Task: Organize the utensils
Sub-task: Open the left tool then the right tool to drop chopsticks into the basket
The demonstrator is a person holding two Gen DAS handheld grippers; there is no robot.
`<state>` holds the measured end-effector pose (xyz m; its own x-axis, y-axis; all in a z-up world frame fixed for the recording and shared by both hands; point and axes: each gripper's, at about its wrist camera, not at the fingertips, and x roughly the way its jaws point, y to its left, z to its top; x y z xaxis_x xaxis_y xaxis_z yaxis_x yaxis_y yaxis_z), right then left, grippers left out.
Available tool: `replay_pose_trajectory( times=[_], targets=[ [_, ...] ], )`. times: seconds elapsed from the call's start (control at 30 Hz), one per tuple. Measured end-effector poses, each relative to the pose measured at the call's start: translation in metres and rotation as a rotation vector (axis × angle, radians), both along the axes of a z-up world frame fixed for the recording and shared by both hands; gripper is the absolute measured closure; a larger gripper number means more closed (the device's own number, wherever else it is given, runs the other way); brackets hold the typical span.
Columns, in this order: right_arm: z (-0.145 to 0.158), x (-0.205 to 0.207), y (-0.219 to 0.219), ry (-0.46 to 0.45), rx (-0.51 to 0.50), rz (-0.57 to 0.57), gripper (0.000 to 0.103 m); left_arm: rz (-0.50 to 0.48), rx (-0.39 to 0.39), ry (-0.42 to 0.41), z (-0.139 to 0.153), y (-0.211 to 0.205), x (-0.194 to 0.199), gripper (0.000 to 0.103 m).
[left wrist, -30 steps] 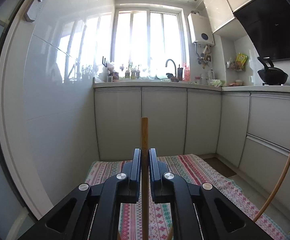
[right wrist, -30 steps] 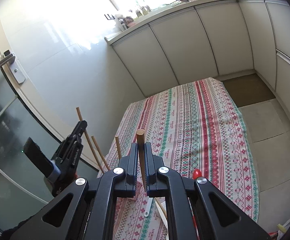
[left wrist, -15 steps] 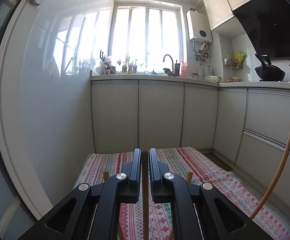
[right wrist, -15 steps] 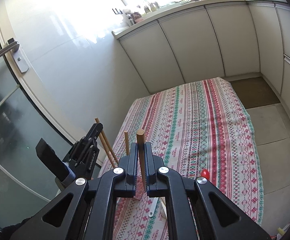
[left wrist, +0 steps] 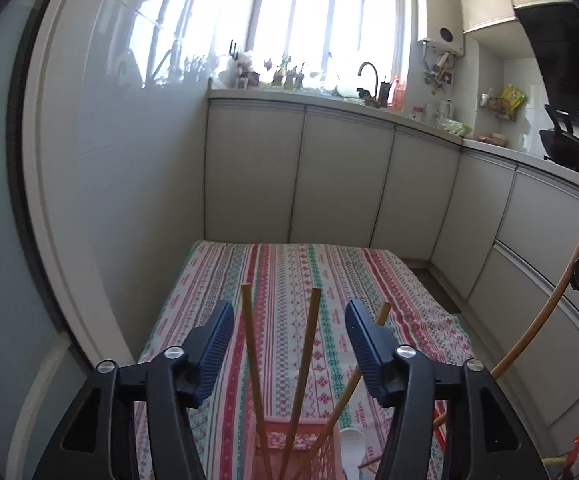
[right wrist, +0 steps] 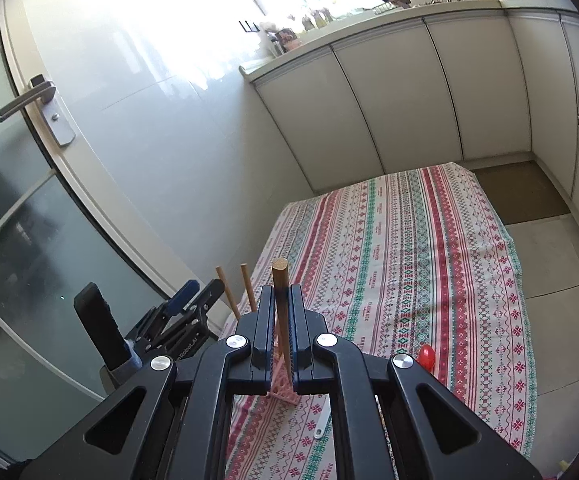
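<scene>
Three chopsticks [left wrist: 251,364] stand splayed in a pink basket [left wrist: 289,452] at the near end of the striped cloth [left wrist: 329,280], leaning apart from one another. The left gripper [left wrist: 289,320] sits just above the basket with its jaws wide apart; they have just been opening, and two of the sticks rise in the gap between the blue pads [left wrist: 217,344] without touching them, while the third leans behind the right-hand pad. In the right wrist view the right gripper [right wrist: 280,320] is closed on a wooden handle [right wrist: 280,292], which sticks up above the fingertips with its round end showing. From the left wrist view that handle [left wrist: 537,320] is a long curved stick off to the right, held near its top. A white spoon [right wrist: 321,424] lies on the cloth just beside the basket [right wrist: 283,388], and a small red thing [right wrist: 426,356] lies farther right on the cloth. White cabinets [left wrist: 341,176] close off the far end.
</scene>
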<state>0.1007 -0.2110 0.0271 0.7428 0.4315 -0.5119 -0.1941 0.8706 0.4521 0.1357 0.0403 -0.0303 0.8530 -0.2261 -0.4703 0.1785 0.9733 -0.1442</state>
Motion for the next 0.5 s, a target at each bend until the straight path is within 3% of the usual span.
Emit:
replay_pose_trajectory(
  times=[0.17, 0.5],
  targets=[
    [0.006, 0.005, 0.018, -0.027, 0.007, 0.033, 0.097, 0.105, -0.033, 0.185, 0.004, 0.024, -0.014, 0.017],
    [-0.027, 0.027, 0.06, 0.002, -0.079, 0.058, 0.097, 0.176, -0.098, 0.436, -0.047, 0.049, -0.031, 0.014]
  ],
)
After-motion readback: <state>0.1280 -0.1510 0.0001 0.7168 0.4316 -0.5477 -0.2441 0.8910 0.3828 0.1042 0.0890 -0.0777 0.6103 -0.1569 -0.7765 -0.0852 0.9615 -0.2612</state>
